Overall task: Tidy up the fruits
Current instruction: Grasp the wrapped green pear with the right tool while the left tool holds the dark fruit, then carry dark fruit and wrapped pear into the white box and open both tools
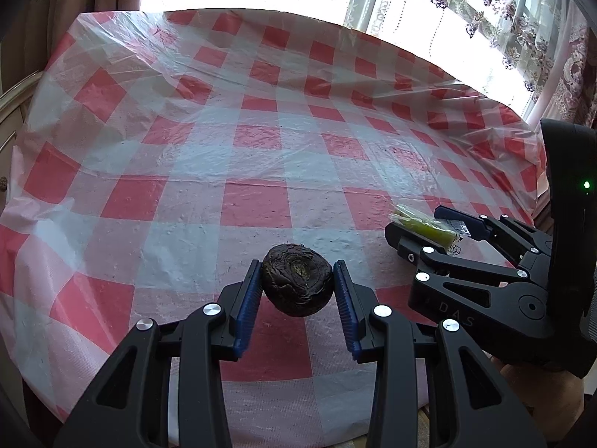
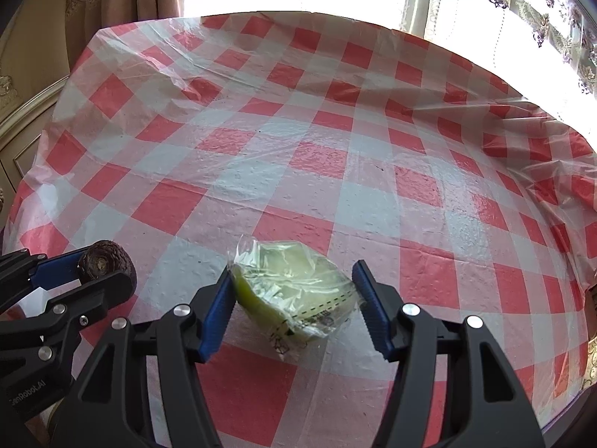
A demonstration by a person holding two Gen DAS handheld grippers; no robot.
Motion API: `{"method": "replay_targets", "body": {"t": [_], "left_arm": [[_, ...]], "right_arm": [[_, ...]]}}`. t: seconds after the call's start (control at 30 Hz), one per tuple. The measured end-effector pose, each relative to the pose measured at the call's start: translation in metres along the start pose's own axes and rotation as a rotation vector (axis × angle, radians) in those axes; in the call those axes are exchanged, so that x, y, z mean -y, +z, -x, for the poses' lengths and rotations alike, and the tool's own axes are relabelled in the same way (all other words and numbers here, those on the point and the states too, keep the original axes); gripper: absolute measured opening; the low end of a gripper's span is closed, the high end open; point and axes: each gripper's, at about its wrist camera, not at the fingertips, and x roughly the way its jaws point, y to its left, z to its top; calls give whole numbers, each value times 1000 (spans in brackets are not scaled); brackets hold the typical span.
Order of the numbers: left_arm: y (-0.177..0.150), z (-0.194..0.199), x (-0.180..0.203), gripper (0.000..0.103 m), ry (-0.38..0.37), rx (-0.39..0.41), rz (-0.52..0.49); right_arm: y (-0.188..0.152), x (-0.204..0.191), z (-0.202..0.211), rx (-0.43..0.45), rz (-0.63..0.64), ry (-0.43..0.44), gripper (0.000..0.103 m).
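My left gripper (image 1: 297, 280) is shut on a dark wrinkled round fruit (image 1: 297, 280) and holds it above the checked table. The same fruit (image 2: 104, 261) and the left gripper (image 2: 93, 272) show at the left of the right wrist view. My right gripper (image 2: 294, 295) is shut on a yellow-green fruit wrapped in clear plastic (image 2: 294, 291), held by its sides just above the cloth. In the left wrist view the right gripper (image 1: 433, 231) sits at the right with the wrapped fruit (image 1: 425, 226) between its fingers.
A red-and-white checked plastic tablecloth (image 1: 261, 156) covers the round table. A bright window with patterned curtains (image 1: 503, 18) is behind, a cream cabinet (image 2: 15, 119) at the left. The table edge falls away at the right (image 2: 582, 280).
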Motion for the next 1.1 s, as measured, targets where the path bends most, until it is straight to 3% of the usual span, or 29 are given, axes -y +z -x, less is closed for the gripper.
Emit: {"method": "replay_targets", "body": {"t": [0.67, 1.1], "left_arm": [[0, 18, 45, 36, -34, 14, -156], [7, 31, 106, 36, -81, 12, -343]], "right_arm": [[-46, 42, 68, 40, -94, -7, 62], [-98, 99, 116, 28, -177, -55, 62]]}}
